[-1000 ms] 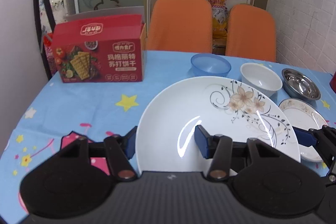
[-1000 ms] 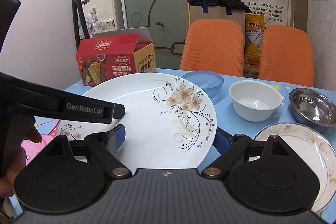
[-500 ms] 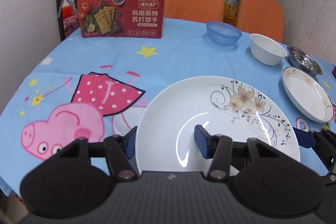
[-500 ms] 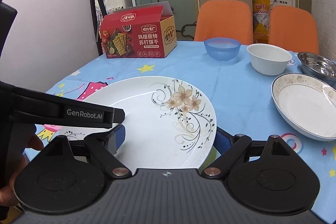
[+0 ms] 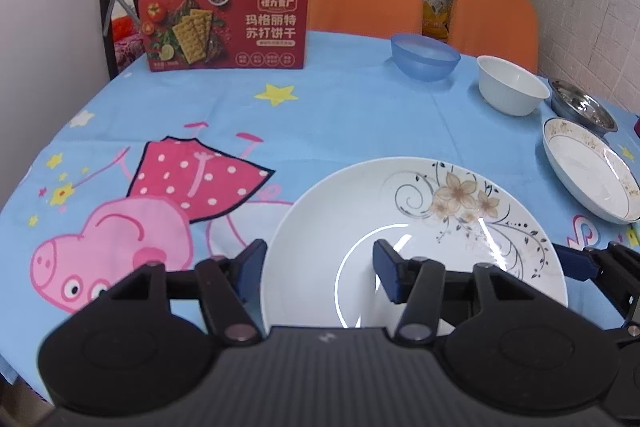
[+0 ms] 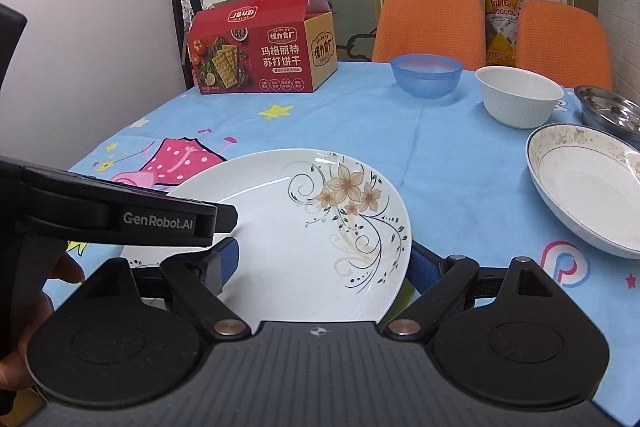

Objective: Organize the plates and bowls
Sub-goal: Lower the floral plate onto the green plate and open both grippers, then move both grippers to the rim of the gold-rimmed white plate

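Observation:
A large white flower-patterned plate (image 5: 420,227) (image 6: 304,227) sits low over the near part of the blue tablecloth. My left gripper (image 5: 318,267) straddles its left rim, one blue pad under the edge, one on the plate's face. My right gripper (image 6: 326,263) holds its right side, blue pads either side of the plate. A gold-rimmed white dish (image 5: 588,169) (image 6: 588,187), a steel bowl (image 5: 582,107) (image 6: 612,109), a white bowl (image 5: 512,89) (image 6: 518,95) and a blue bowl (image 5: 424,55) (image 6: 426,75) stand to the right and behind.
A red cracker box (image 5: 228,19) (image 6: 256,51) stands at the table's back left. Two orange chairs (image 6: 432,23) are behind the table. The left gripper's body (image 6: 120,219) crosses the right wrist view's left side. The tablecloth (image 5: 160,187) shows a pink pig print.
Both grippers, still holding the flower plate, have pulled back and lowered it from near the bowls toward the table's near edge. The bowls and dish now lie farther off.

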`<state>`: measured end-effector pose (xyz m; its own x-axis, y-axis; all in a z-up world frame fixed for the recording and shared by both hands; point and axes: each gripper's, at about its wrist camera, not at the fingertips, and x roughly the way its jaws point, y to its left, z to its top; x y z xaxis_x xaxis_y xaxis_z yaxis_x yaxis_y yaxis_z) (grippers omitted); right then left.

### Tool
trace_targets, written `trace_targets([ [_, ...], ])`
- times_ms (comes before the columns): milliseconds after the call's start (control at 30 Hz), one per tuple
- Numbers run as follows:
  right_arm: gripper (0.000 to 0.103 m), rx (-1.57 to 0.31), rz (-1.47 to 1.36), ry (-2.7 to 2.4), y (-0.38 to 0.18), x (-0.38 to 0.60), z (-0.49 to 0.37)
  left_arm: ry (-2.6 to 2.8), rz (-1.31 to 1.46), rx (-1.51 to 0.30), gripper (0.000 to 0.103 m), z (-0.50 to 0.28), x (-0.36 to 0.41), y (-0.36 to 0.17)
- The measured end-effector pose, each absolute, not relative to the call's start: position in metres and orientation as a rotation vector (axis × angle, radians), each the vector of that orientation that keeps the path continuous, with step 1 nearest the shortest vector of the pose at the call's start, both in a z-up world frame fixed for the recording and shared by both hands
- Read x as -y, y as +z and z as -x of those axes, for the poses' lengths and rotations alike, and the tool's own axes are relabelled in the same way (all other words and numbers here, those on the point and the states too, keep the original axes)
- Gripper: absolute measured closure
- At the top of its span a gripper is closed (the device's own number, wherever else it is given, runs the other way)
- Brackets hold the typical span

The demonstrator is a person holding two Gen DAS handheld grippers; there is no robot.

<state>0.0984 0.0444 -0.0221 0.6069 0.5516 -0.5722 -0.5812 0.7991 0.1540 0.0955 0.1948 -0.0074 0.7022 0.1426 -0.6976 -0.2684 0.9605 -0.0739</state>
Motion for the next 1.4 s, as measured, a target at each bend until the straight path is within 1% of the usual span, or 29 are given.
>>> trace_targets([
  [33,0.000,-0.647,0.033,0.660,-0.022,-0.042,-0.099,0.224,0.188,-0.746,0.036,-0.094,-0.196,-0.004],
  [100,0.000,-0.638,-0.008,0.658,-0.022,-0.035,-0.100,0.220,0.192,-0.718,0.036,-0.091,-0.196,0.004],
  [167,0.000,-0.628,-0.065,0.657,-0.018,-0.025,-0.101,0.219,0.178,-0.697,0.034,-0.091,-0.193,0.011],
  [333,0.000,-0.530,-0.084,0.605,0.004,-0.003,-0.096,0.203,0.174,-0.675,0.030,-0.097,-0.179,0.023],
  [433,0.000,-0.508,-0.084,0.569,0.008,0.012,-0.095,0.182,0.172,-0.670,0.030,-0.103,-0.166,0.025],
  [700,0.000,-0.557,-0.183,0.446,-0.003,0.059,-0.102,0.120,0.131,-0.654,0.028,-0.112,-0.119,0.034],
  [1400,0.000,-0.568,-0.323,0.340,-0.016,0.148,-0.108,0.066,-0.040,-0.690,0.024,-0.147,-0.026,0.034],
])
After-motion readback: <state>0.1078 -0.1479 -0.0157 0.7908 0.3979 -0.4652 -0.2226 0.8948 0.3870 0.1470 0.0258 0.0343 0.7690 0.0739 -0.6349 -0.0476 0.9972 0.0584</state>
